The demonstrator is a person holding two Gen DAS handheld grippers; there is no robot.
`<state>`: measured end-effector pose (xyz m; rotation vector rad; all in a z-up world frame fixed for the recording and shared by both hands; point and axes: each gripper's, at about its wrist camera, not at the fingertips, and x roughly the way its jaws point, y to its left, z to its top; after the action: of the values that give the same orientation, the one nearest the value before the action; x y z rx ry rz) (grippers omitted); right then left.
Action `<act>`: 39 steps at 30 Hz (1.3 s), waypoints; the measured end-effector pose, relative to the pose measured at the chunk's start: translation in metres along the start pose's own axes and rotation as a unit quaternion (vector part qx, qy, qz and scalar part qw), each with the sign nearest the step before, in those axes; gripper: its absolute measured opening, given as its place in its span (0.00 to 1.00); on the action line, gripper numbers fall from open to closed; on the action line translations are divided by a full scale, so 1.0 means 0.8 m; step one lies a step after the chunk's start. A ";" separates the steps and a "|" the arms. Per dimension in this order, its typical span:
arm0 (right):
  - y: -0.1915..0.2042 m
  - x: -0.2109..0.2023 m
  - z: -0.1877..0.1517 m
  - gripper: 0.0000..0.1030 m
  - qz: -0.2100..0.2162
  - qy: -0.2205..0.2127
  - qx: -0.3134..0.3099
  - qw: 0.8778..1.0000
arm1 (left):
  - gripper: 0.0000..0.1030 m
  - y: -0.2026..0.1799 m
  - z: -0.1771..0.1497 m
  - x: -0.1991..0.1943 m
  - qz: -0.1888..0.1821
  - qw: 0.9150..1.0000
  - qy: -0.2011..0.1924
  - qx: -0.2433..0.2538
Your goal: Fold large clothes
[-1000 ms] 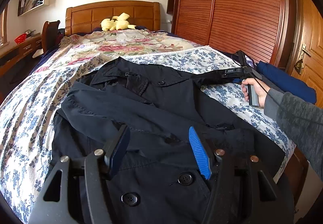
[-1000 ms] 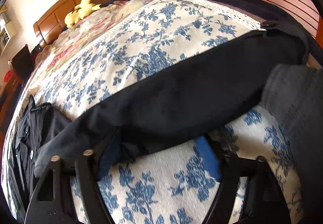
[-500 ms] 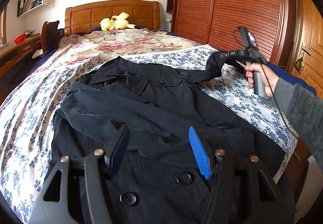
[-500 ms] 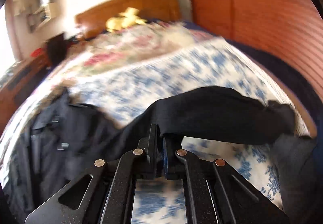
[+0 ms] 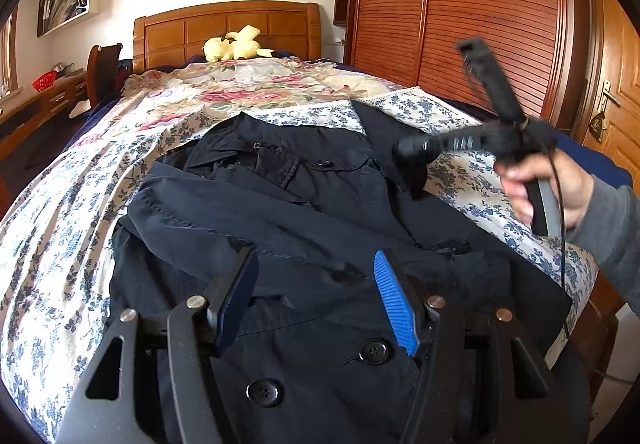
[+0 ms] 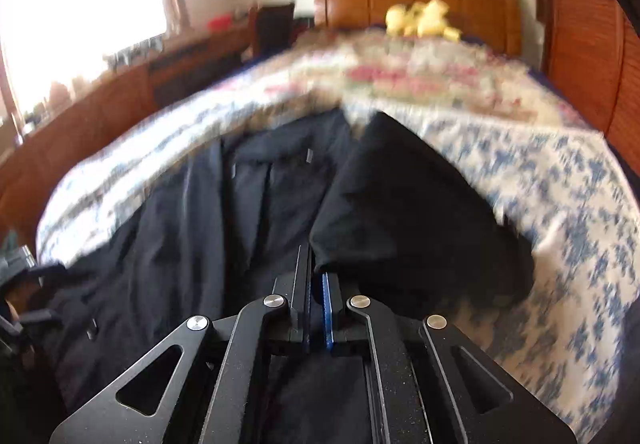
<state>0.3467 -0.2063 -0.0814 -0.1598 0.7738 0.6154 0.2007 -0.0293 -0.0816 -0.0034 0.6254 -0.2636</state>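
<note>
Lying spread across the blue-flowered bedspread [image 5: 48, 244], buttons up – a dark navy coat [image 5: 304, 228], its body directly ahead of and beneath the left gripper [image 5: 316, 296]. Hovering just above the coat's lower front with jaws standing apart, nothing between the blue pads, one button [image 5: 374, 352] just beside the right-hand pad and another [image 5: 263, 392] nearer the camera; sitting exactly as in both earlier views, unmoved. Pinching the coat's sleeve [image 6: 404, 212] tight between closed jaws – the right gripper [image 6: 317, 284], having snapped shut from a half-open stance a second ago, when the sleeve was lying flat across the bedspread between its open fingers. Now carrying that sleeve up off the bed and inward, over the coat's body, from far out at the bed's right edge a second ago to a spot above the coat's right shoulder. Draping down from the closed tips in a dark fold, the sleeve's remaining length trailing back to the shoulder. Blurring in both views, the right wrist picture smeared. Gripping the right gripper's handle, a hand [image 5: 544, 184] in a grey sleeve. Beyond both grippers, at the far end of the bed, resting against the wooden headboard [image 5: 224, 28], a yellow plush toy [image 5: 236, 44].
</note>
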 end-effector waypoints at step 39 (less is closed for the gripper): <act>-0.177 0.059 0.003 0.66 -0.181 0.049 0.173 0.967 | 0.58 0.011 -0.002 -0.010 0.004 1.000 -0.006 -0.001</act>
<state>0.4555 -0.2991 -0.1242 -0.0076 0.9089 0.1202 0.1958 -0.0187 -0.0791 -0.0044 0.6144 -0.2554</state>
